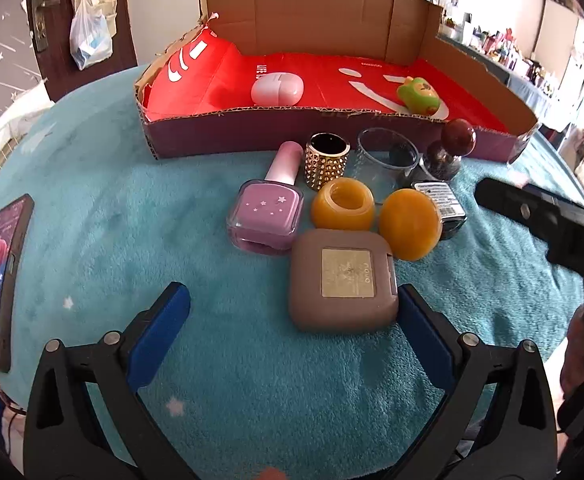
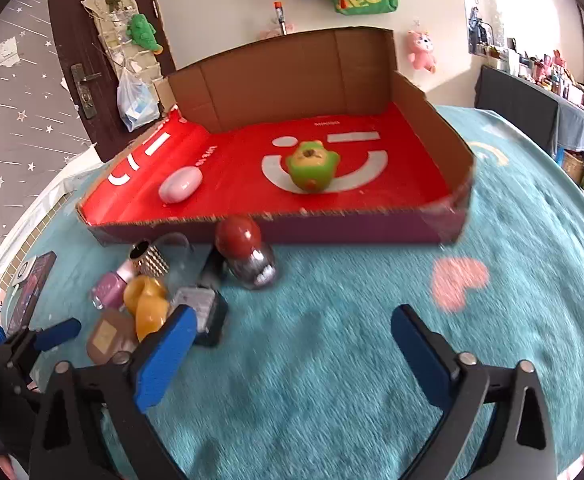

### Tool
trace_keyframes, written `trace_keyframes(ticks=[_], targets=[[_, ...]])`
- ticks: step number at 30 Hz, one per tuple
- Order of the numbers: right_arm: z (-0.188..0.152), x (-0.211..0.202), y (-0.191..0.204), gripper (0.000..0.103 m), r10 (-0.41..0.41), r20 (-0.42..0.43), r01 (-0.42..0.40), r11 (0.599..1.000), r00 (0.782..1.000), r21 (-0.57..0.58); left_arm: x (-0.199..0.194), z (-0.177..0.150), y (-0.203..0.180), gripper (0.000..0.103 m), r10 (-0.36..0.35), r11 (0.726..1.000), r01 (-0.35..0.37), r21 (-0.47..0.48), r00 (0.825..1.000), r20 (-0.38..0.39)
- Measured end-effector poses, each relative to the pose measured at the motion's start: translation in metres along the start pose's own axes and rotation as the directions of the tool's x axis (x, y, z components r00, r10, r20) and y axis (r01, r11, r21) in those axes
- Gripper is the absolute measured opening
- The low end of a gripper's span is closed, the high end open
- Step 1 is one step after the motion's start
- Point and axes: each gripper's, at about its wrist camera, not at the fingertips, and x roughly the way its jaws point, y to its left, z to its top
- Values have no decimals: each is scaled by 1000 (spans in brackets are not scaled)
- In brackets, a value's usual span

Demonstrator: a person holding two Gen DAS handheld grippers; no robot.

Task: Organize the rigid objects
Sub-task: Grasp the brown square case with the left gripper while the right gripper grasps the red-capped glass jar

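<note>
A cluster of small items lies on the teal blanket before the cardboard box [image 1: 371, 4]. It includes a brown square compact [image 1: 343, 280], a purple nail-polish bottle [image 1: 266, 216], two orange round pieces [image 1: 341, 206], a gold studded cup [image 1: 325, 160], a clear glass cup [image 1: 387, 156], a red-capped jar [image 1: 451, 148] and a black labelled box [image 1: 439, 200]. My left gripper [image 1: 292, 300] is open, with the compact just ahead, close to its right finger [image 1: 419, 320]. My right gripper [image 2: 293, 320] is open over bare blanket, nothing between its fingers. The red-capped jar [image 2: 248, 256] stands ahead of it.
Inside the red-lined box [image 2: 431, 104] sit a pale pink case [image 2: 180, 186] and a green toy [image 2: 311, 166]. A phone [image 1: 0, 280] lies at the blanket's left edge. The right gripper's black body [image 1: 539, 216] reaches in from the right. A pink heart patch [image 2: 457, 280] marks the blanket.
</note>
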Motion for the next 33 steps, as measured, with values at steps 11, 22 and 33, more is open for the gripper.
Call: trace_keyframes(ticks=[11,22,33], targets=[[22,26,8,64,9,-14,-9,1000,1000,-17,-5,0,-5,80,-16,1000,16,15,1000,26],[27,44,14,36,71,-57,-70,997,996,14,-12,-1,-16,49,-74,996,72,51,997,35],[27,24,17,33,75,-21,-75,997,997,-2,-27,2,-12,49,-95,994,90,55,990,100]])
